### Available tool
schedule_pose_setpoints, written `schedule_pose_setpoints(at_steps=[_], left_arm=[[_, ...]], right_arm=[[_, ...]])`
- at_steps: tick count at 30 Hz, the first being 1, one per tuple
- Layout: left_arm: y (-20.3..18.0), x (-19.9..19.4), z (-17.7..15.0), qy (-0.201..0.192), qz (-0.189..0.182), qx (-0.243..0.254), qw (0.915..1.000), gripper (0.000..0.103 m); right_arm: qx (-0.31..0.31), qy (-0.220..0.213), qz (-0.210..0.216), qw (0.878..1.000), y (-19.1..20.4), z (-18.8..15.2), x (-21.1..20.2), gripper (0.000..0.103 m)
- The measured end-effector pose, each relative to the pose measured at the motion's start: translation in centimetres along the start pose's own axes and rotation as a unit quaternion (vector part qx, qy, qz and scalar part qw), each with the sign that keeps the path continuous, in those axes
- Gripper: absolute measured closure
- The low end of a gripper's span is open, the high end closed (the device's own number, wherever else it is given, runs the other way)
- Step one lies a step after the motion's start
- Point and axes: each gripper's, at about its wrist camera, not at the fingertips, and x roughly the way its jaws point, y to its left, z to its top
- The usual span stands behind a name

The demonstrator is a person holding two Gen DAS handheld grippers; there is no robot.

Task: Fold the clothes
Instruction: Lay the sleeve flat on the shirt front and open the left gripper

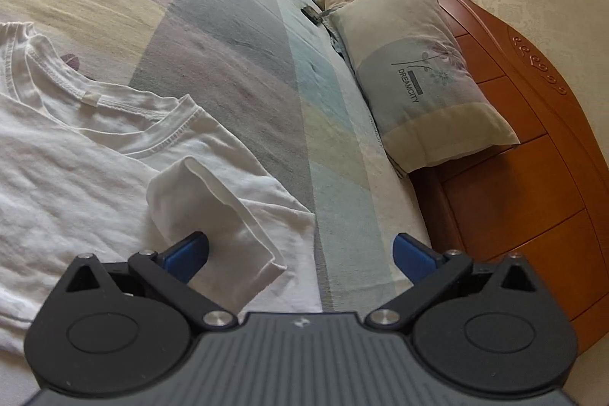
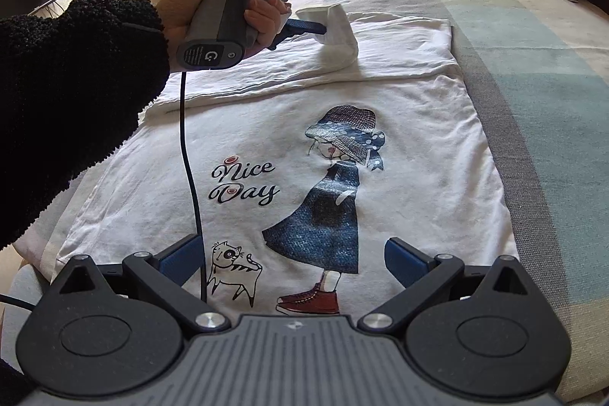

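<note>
Item: white T-shirt (image 2: 380, 147), print side up, on the bed (image 2: 533, 101).

Location: lay spread across the near part of the checked bedcover, collar end toward my left tongs (image 1: 300, 255), hem end under my right tongs (image 2: 291, 259). Pillow (image 1: 426, 71) stood well apart against the headboard.

Progress (my est.): partway at most. One sleeve (image 1: 217, 212) was turned in over the chest and stood up in a loose roll. Body was otherwise flat at full length; no crosswise fold seen. Left to do, as I judged: settle that sleeve flat, bring sides in, fold lengthwise. Far-side sleeve hidden by my sleeve (image 2: 57, 109) and hand (image 2: 228, 2), so can't say.

Tongs: left wide apart, one finger (image 1: 188, 255) touching the sleeve roll, nothing clamped. Right wide apart, holding nothing, hovering over the hem area.

Look of item: thin cotton, lightly creased; ribbed collar (image 1: 114, 101); print of girl in blue dress, small cat, "Nice Day" lettering. Cable (image 2: 192, 177) trailed across the front.
</note>
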Motion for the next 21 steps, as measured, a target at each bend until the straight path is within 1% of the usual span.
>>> schedule_pose_setpoints(at_steps=[3,4,6,8,10,12,15,17,19,21], left_arm=[[-2.0,0.2,-0.4,0.021,-0.013,0.047,0.9986,0.001],[-2.4,0.0,-0.6,0.025,-0.011,0.062,0.9977,0.001],[-2.6,-0.9,-0.8,0.027,-0.001,0.086,0.9959,0.001],[-2.3,-2.5,-0.7,0.019,0.018,0.106,0.9941,0.001],[-1.3,-4.5,-0.5,0.01,0.051,0.124,0.9909,0.001],[-0.2,-6.7,-0.4,0.001,0.088,0.145,0.9855,0.001],[2.3,-9.8,-1.3,-0.004,0.148,0.185,0.9715,0.001],[4.0,-11.7,-2.1,-0.004,0.183,0.211,0.9603,0.001],[6.1,-13.2,-3.1,-0.005,0.203,0.216,0.9549,0.001],[8.0,-14.2,-3.7,-0.013,0.217,0.217,0.9517,0.001]], right_arm=[[-0.001,0.001,-0.005,1.0,0.0,0.0,-0.1,0.0],[-0.001,0.001,-0.007,1.0,-0.1,0.0,-0.1,0.0],[0.004,-0.001,-0.01,1.0,-0.3,0.0,-0.2,0.0],[0.006,-0.004,-0.013,1.0,-0.3,0.0,-0.3,0.0],[0.008,-0.006,-0.016,1.0,-0.4,0.0,-0.4,0.0],[0.011,-0.009,-0.021,1.0,-0.4,0.0,-0.5,0.0],[0.015,-0.01,-0.031,0.999,-0.5,0.0,-0.5,0.0],[0.012,-0.007,-0.038,0.999,-0.2,0.1,-0.2,0.0],[0.009,-0.004,-0.046,0.999,0.0,0.2,0.1,0.0],[0.007,-0.002,-0.053,0.999,0.3,0.3,0.4,0.0]])
